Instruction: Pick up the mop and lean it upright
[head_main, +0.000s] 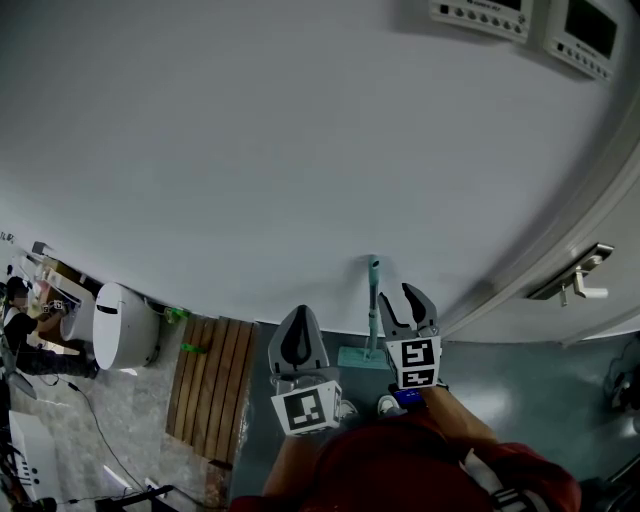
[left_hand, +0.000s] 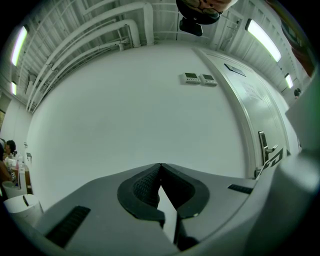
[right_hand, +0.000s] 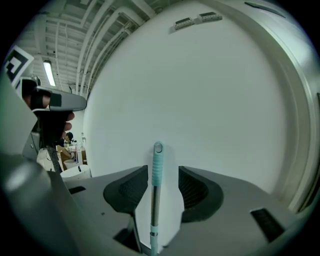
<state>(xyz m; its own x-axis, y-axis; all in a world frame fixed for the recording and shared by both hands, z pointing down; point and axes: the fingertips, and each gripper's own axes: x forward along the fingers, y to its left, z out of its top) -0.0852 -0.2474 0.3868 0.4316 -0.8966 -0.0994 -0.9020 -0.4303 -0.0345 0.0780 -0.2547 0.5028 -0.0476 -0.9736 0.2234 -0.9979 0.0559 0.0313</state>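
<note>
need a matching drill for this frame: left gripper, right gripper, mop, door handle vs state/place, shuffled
Things:
1. left gripper
2. right gripper
3. mop
4. door handle

States or places:
A. jaws apart, one on each side of the mop's handle
B. stands upright at the wall
C. jaws together, nothing between them
D. on the door, to the right of the mop

Pairs: 1-C, 2-A, 3-B, 4-D
</note>
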